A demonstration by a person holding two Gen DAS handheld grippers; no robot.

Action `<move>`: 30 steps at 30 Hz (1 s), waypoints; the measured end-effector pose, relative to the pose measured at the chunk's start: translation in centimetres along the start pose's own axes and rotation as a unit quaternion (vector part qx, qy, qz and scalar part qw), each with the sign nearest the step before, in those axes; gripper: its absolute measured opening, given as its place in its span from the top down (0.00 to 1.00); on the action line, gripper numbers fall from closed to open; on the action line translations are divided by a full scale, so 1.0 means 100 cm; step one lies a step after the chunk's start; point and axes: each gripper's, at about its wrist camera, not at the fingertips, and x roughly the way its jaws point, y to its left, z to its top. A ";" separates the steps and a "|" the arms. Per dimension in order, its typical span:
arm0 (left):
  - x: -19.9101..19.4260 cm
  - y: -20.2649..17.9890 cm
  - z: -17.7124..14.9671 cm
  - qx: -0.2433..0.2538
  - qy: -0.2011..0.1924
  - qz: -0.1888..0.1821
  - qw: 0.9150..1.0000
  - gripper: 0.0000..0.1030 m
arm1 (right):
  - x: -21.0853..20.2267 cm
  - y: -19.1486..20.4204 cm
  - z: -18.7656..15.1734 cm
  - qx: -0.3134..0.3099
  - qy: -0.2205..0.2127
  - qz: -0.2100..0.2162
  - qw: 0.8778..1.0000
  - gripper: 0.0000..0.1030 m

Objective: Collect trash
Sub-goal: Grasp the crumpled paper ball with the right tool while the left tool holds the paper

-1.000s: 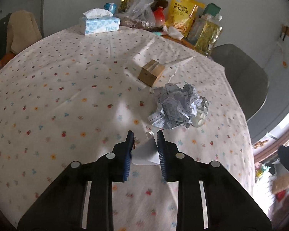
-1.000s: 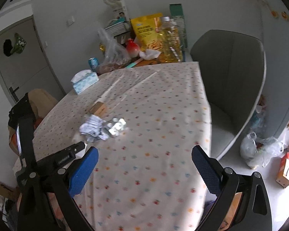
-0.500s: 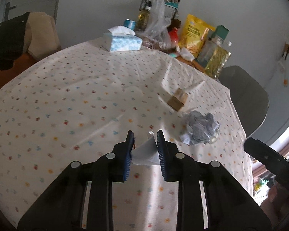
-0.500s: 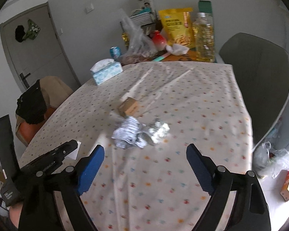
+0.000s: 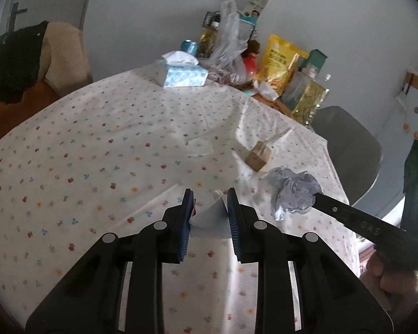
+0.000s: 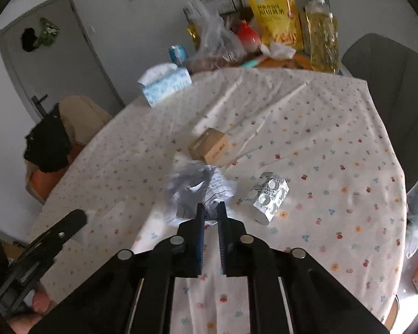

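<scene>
My left gripper (image 5: pixel 209 208) is shut on a white scrap of paper (image 5: pixel 210 217) and holds it above the flowered tablecloth (image 5: pixel 97 167). My right gripper (image 6: pixel 209 214) is shut on the near edge of a crumpled printed paper ball (image 6: pixel 197 186), which also shows in the left wrist view (image 5: pixel 292 192). A silver pill blister pack (image 6: pixel 267 194) lies just right of the ball. A small brown cardboard box (image 6: pixel 209 146) sits behind the ball and shows in the left wrist view (image 5: pixel 257 157).
A blue tissue box (image 6: pixel 164 83), a can, a plastic bag, a yellow snack bag (image 6: pixel 276 19) and an oil bottle (image 6: pixel 320 36) crowd the table's far side. A grey chair (image 6: pixel 390 83) stands at the right. A chair with clothes (image 6: pixel 55 133) stands at the left.
My right gripper moved in to the crumpled paper ball and closed from wide open onto its edge. My left gripper kept its hold on the paper scrap and drew back from the ball.
</scene>
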 end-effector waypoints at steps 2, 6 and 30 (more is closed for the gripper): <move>-0.003 -0.007 0.000 0.006 -0.003 -0.004 1.000 0.76 | -0.014 -0.003 -0.002 0.007 -0.008 0.006 1.000 0.91; -0.006 -0.024 0.001 0.016 -0.009 -0.014 1.000 0.76 | -0.041 -0.013 -0.005 0.016 -0.029 0.011 0.999 0.91; 0.011 -0.194 -0.030 0.129 0.020 -0.107 0.986 0.76 | -0.164 -0.166 -0.056 0.143 -0.109 -0.065 0.981 0.91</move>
